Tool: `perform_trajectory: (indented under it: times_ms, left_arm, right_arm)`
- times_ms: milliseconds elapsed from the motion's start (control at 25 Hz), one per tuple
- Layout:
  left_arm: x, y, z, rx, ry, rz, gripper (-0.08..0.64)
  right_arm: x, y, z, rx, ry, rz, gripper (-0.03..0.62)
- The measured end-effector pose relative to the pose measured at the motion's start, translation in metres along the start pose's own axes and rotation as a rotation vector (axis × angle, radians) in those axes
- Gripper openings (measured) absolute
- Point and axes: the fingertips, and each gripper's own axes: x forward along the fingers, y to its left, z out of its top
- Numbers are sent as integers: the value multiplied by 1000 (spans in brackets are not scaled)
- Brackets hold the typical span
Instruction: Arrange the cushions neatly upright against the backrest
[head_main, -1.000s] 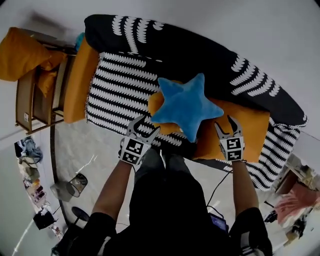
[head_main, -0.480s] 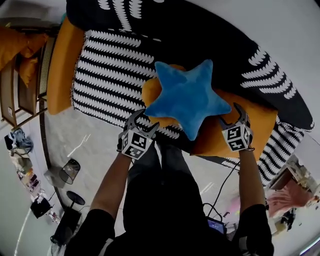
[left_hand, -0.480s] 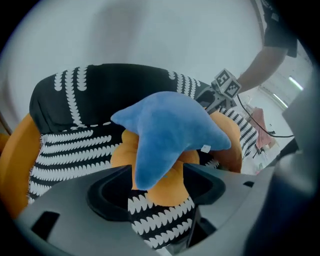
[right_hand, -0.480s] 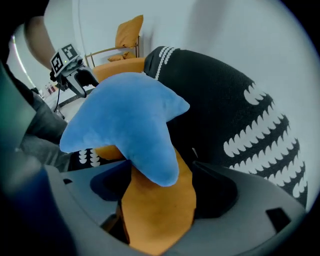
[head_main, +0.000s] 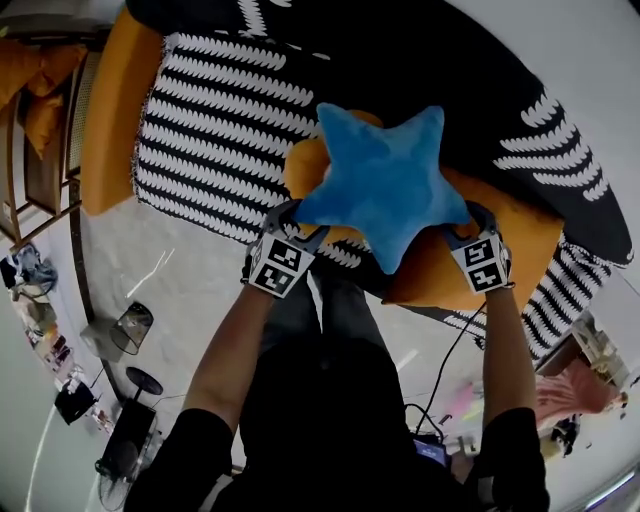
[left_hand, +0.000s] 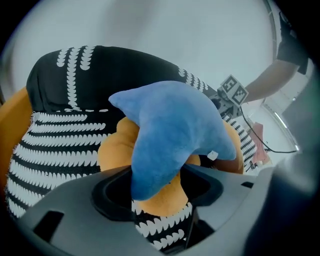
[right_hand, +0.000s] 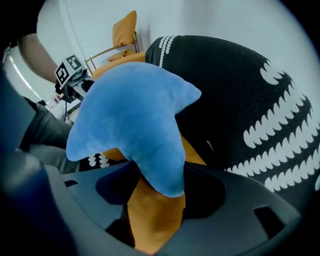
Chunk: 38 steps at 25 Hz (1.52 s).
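A blue star cushion (head_main: 385, 185) lies on top of two orange cushions (head_main: 510, 250) on the sofa seat, in front of the black backrest (head_main: 500, 110). My left gripper (head_main: 296, 215) straddles the star's lower left arm, and my right gripper (head_main: 465, 222) straddles its right arm. In the left gripper view the blue arm (left_hand: 170, 130) and an orange cushion (left_hand: 115, 150) sit between the jaws of the gripper (left_hand: 157, 192), with dark gaps beside them. The right gripper view shows the star's arm (right_hand: 130, 115) over orange fabric (right_hand: 150, 220) inside the gripper (right_hand: 160, 197). Both pairs of jaws have just been closing and stand open.
The sofa has a black-and-white striped seat (head_main: 210, 130) and an orange bolster (head_main: 115, 110) at its left end. A wooden chair (head_main: 40, 110) with orange cushions stands further left. Small objects (head_main: 125, 330) and a cable (head_main: 450, 350) lie on the floor near my legs.
Both grippers have come down onto the star cushion, and its arms now lie between the jaws and cover the fingertips. The sofa looks closer in the head view.
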Motion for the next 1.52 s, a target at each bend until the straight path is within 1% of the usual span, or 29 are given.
perform_trajectory:
  times_ms: [120, 200, 280, 400, 520, 640, 760, 880, 1040, 1200, 1400, 1520]
  left_arm:
    - [-1, -3, -3, 10, -10, -18, 252]
    - [-10, -10, 1, 25, -15, -12, 224]
    - [-26, -13, 10, 16, -33, 0, 210]
    - [-57, -8, 23, -4, -49, 18, 201]
    - [-86, 2, 32, 7, -51, 45, 199]
    - [-118, 14, 36, -8, -56, 76, 201]
    - [-146, 32, 40, -26, -41, 98, 202]
    - [-172, 47, 35, -28, -26, 112, 204]
    - [-199, 87, 28, -43, -8, 114, 207]
    - [-219, 134, 23, -57, 32, 99, 207]
    - [-239, 200, 32, -30, 54, 108, 207]
    - [-239, 242, 38, 1, 81, 81, 209]
  right_arm:
    - [-1, 9, -1, 86, -41, -34, 249]
    - [-13, 15, -1, 118, -70, -59, 230]
    - [-28, 24, 4, 154, -97, -63, 221]
    - [-47, 38, 16, 205, -131, -47, 216]
    - [-58, 51, 37, 253, -158, -31, 216]
    - [-70, 70, 57, 278, -170, -5, 216]
    - [-70, 84, 82, 303, -195, 22, 218]
    - [-67, 102, 102, 324, -211, 58, 219]
    - [-54, 121, 145, 320, -230, 91, 222]
    - [-36, 141, 188, 334, -231, 103, 225]
    - [-13, 159, 242, 393, -236, 89, 225]
    - [5, 167, 271, 450, -224, 74, 225]
